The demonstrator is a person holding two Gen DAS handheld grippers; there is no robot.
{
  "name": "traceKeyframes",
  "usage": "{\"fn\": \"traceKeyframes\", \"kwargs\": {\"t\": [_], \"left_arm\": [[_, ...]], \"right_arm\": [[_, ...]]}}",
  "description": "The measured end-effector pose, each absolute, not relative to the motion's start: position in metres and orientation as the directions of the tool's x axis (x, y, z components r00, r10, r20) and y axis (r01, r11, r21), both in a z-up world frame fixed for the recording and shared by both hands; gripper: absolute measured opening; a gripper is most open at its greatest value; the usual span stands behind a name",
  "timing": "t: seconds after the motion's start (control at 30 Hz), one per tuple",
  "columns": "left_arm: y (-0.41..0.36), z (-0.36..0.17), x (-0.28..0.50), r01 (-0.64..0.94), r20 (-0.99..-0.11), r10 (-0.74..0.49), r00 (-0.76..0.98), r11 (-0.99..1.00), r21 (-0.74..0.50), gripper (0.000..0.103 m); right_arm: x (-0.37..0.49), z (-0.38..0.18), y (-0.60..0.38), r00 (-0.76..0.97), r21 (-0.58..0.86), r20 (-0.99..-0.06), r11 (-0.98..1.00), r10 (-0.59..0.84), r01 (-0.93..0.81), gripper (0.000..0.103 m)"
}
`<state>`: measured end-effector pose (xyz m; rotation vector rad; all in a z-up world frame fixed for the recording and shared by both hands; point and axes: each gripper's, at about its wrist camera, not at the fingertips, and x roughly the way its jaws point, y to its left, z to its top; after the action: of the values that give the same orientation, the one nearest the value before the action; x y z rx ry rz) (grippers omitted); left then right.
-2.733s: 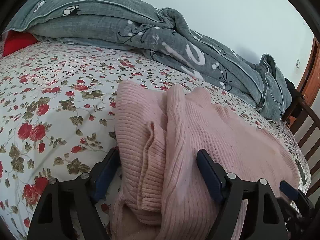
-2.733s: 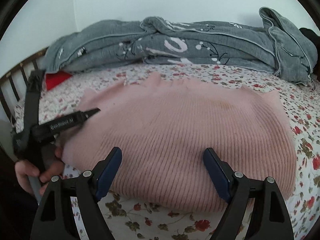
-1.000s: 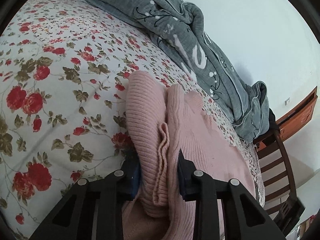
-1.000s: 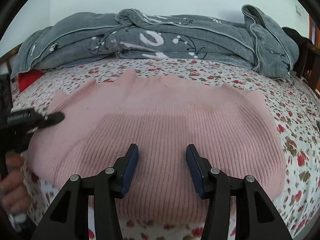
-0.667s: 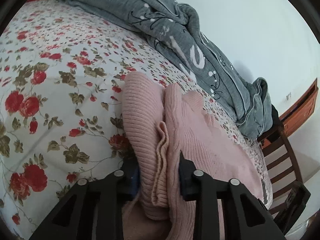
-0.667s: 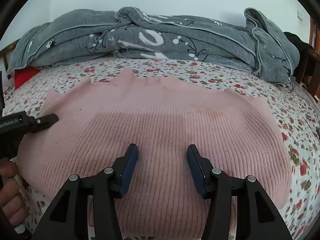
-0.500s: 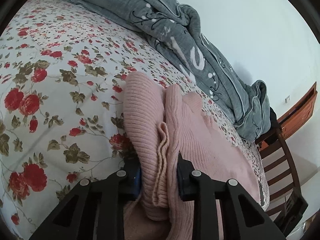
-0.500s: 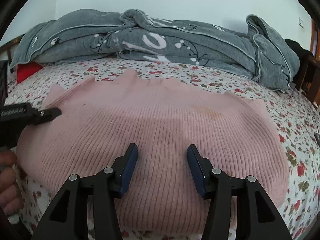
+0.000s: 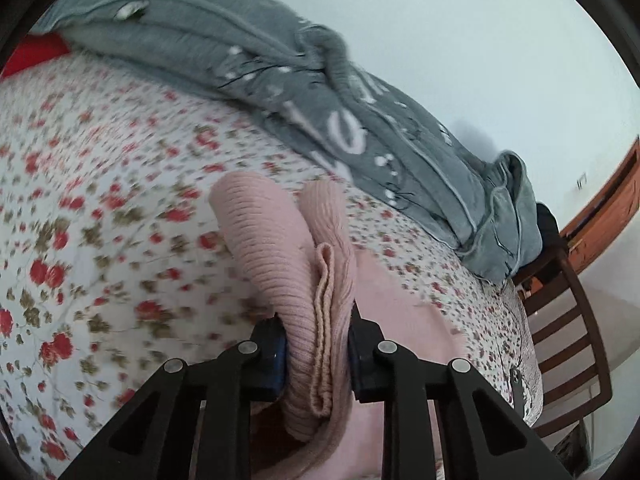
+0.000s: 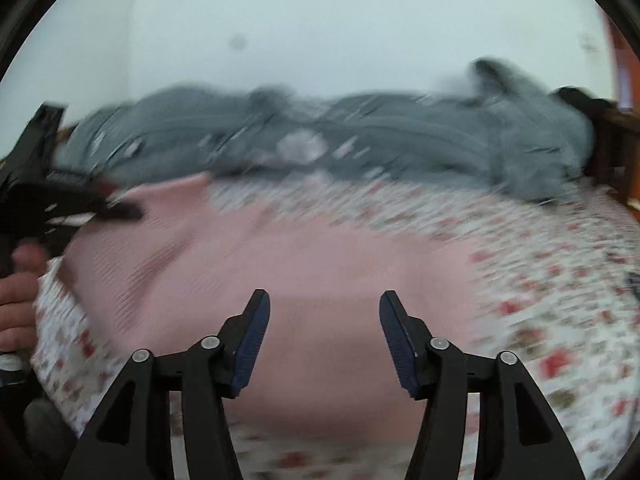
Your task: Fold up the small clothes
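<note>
Left wrist view, left gripper [image 9: 316, 354] just tightened on bunched pink sweater [image 9: 276, 248], right wrist view, right gripper [image 10: 325, 340] widening, empty

The sweater [image 10: 320, 264] lies spread on the bed [image 9: 100, 240], its edge bunched between the left tool [image 9: 316, 354]. Behind it, a blanket [image 9: 320, 92] is heaped along the wall. A chair [image 9: 568, 344] stands beside the bed, right.

A bed [image 9: 100, 208] with a rose-patterned sheet, a rumpled grey quilt [image 9: 328, 92] along a plain pale wall [image 9: 460, 40], and a dark wooden chair [image 9: 568, 340] beside it.
</note>
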<state>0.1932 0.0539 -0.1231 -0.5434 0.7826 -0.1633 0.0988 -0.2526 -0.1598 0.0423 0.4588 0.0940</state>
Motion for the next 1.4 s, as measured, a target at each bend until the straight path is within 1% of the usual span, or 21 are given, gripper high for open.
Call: {"fn": "traceKeyframes", "kwargs": {"t": [0.1,0.17,0.23,0.33,0.43,0.5,0.53,0.57,0.6,0.63,0.77,0.87,1.0,1.07,1.1,1.17,1.23,1.3,1.33,1.37,1.4], "left_arm": [[0.013,-0.102,0.193,0.003,-0.604,-0.368,0.707,0.856,-0.518,0.022],[-0.017,-0.093,0.192,0.034,-0.589,-0.390,0.708,0.852,-0.523,0.022],[-0.054,-0.092,0.195,0.064,-0.590,-0.422,0.689,0.845,-0.530,0.022],[-0.119,-0.112,0.201,0.105,-0.636,-0.432,0.639,0.868,-0.485,0.022],[-0.172,-0.150,0.203,0.124,-0.714,-0.391,0.580,0.910,-0.397,0.024],[-0.194,-0.165,0.201,0.158,-0.742,-0.365,0.562,0.928,-0.337,0.030],[-0.198,-0.163,0.195,0.192,-0.729,-0.375,0.573,0.926,-0.325,0.041],[-0.199,-0.156,0.188,0.254,-0.697,-0.420,0.581,0.907,-0.334,0.059],[-0.199,-0.148,0.184,0.303,-0.674,-0.471,0.569,0.882,-0.360,0.068],[-0.195,-0.140,0.181,0.355,-0.646,-0.532,0.548,0.847,-0.396,0.074],[-0.161,-0.115,0.169,0.430,-0.574,-0.614,0.542,0.790,-0.437,0.074],[-0.128,-0.107,0.165,0.391,-0.560,-0.560,0.610,0.828,-0.402,0.074],[-0.067,-0.122,0.169,0.279,-0.582,-0.476,0.659,0.874,-0.399,0.074],[-0.039,-0.136,0.172,0.210,-0.610,-0.441,0.659,0.886,-0.414,0.074],[-0.031,-0.141,0.176,0.188,-0.622,-0.430,0.655,0.889,-0.417,0.074],[-0.011,-0.153,0.177,0.151,-0.640,-0.405,0.653,0.898,-0.414,0.074],[0.008,-0.162,0.173,0.125,-0.644,-0.383,0.662,0.904,-0.409,0.074],[0.017,-0.169,0.173,0.110,-0.650,-0.378,0.659,0.903,-0.414,0.074],[0.022,-0.171,0.171,0.110,-0.652,-0.383,0.655,0.901,-0.419,0.074],[0.027,-0.174,0.170,0.110,-0.654,-0.387,0.650,0.900,-0.423,0.074],[0.032,-0.176,0.170,0.109,-0.656,-0.388,0.648,0.899,-0.424,0.074]], "right_arm": [[0.101,-0.158,-0.307,0.895,0.135,-0.445,0.990,0.021,0.044,0.059],[0.103,-0.164,-0.342,0.880,0.206,-0.475,0.969,-0.025,0.138,0.059],[0.103,-0.173,-0.379,0.861,0.287,-0.507,0.936,-0.033,0.205,0.059],[0.100,-0.182,-0.416,0.854,0.368,-0.519,0.892,-0.037,0.262,0.059],[0.094,-0.185,-0.434,0.855,0.382,-0.516,0.879,-0.054,0.286,0.059],[0.089,-0.184,-0.436,0.860,0.371,-0.507,0.885,-0.061,0.282,0.059],[0.087,-0.184,-0.435,0.865,0.359,-0.498,0.893,-0.064,0.273,0.059],[0.085,-0.183,-0.433,0.869,0.349,-0.491,0.900,-0.062,0.261,0.059],[0.084,-0.183,-0.433,0.871,0.347,-0.488,0.903,-0.055,0.252,0.059],[0.083,-0.182,-0.431,0.875,0.352,-0.484,0.907,-0.033,0.230,0.059],[0.087,-0.178,-0.420,0.885,0.397,-0.459,0.909,0.081,0.123,0.060],[0.086,-0.171,-0.406,0.889,0.436,-0.425,0.899,0.167,0.040,0.061],[0.091,-0.161,-0.389,0.881,0.517,-0.364,0.852,0.301,-0.078,0.072],[0.104,-0.157,-0.379,0.857,0.576,-0.344,0.807,0.384,-0.130,0.078],[0.109,-0.156,-0.375,0.847,0.593,-0.342,0.793,0.407,-0.141,0.079],[0.128,-0.156,-0.362,0.809,0.630,-0.364,0.762,0.461,-0.151,0.081],[0.152,-0.162,-0.344,0.762,0.630,-0.441,0.768,0.474,-0.113,0.082],[0.171,-0.173,-0.325,0.714,0.587,-0.533,0.806,0.453,-0.073,0.081],[0.176,-0.177,-0.317,0.693,0.557,-0.573,0.828,0.437,-0.062,0.080],[0.178,-0.180,-0.308,0.680,0.513,-0.607,0.856,0.411,-0.060,0.065],[0.176,-0.181,-0.305,0.685,0.473,-0.622,0.879,0.379,-0.057,0.033]]}}
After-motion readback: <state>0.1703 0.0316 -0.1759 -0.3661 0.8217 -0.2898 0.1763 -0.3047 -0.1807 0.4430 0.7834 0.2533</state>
